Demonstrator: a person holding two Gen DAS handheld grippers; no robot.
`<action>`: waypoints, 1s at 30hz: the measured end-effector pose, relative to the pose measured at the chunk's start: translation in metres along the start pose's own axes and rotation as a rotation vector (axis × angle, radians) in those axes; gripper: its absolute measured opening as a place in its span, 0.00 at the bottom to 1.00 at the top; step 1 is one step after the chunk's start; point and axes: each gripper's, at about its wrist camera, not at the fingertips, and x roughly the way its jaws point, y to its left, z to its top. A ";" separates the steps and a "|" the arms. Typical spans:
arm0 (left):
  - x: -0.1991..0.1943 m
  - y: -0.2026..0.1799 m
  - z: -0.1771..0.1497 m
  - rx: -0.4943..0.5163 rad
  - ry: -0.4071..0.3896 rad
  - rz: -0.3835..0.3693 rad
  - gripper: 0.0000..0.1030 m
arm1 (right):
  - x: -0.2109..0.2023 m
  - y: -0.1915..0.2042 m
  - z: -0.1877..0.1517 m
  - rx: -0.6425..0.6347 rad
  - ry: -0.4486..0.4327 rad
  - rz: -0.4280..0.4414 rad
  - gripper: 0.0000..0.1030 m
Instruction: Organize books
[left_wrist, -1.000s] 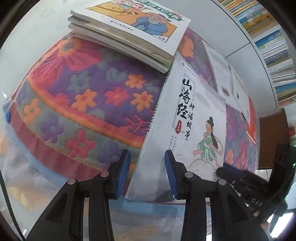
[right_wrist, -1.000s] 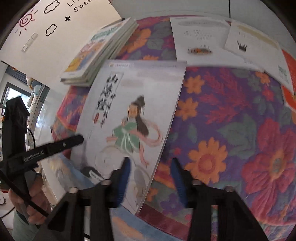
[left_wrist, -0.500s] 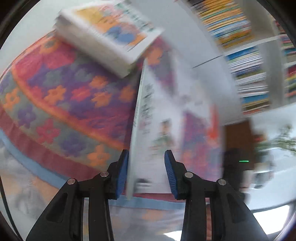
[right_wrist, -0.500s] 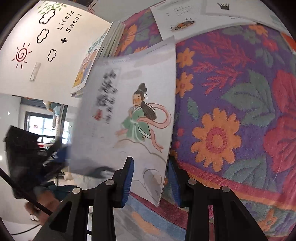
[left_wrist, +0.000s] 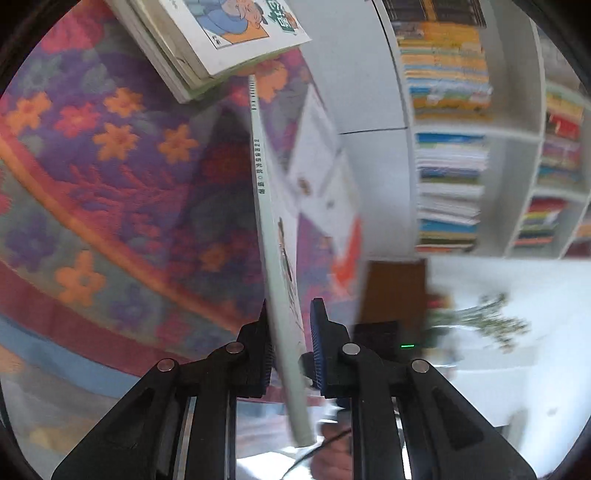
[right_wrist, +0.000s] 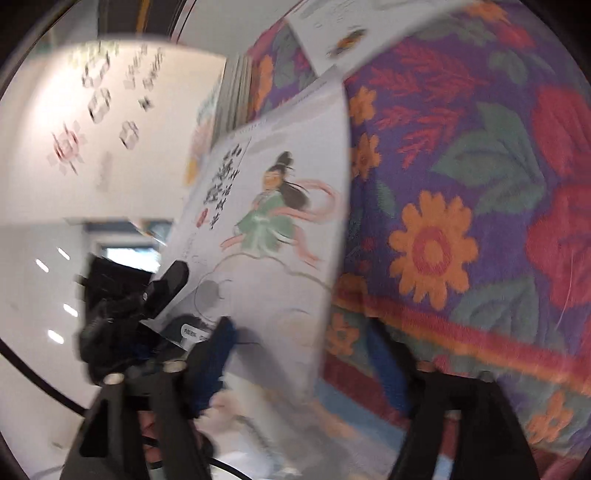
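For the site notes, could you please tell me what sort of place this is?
Probably a reading room or small library, perhaps for children: white shelves packed with colourful books, a stack of picture books on a floral cloth, and doodles on the wall.

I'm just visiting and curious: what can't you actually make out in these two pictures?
- Left wrist view: the cover of the thin white picture book is edge-on, only its spine shows.
- Left wrist view: titles on the white bookshelf are blurred.
- Right wrist view: the black wall lettering is motion-smeared.
- Right wrist view: the stack of books is mostly hidden behind the held book.
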 end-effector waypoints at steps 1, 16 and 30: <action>0.002 0.000 0.001 -0.014 0.004 -0.016 0.14 | -0.001 -0.004 0.001 0.026 -0.007 0.047 0.75; 0.033 -0.044 -0.024 0.307 0.020 0.558 0.19 | 0.026 0.089 -0.005 -0.483 -0.108 -0.429 0.23; -0.002 -0.127 -0.023 0.588 -0.051 0.522 0.20 | -0.017 0.155 -0.037 -0.655 -0.266 -0.457 0.23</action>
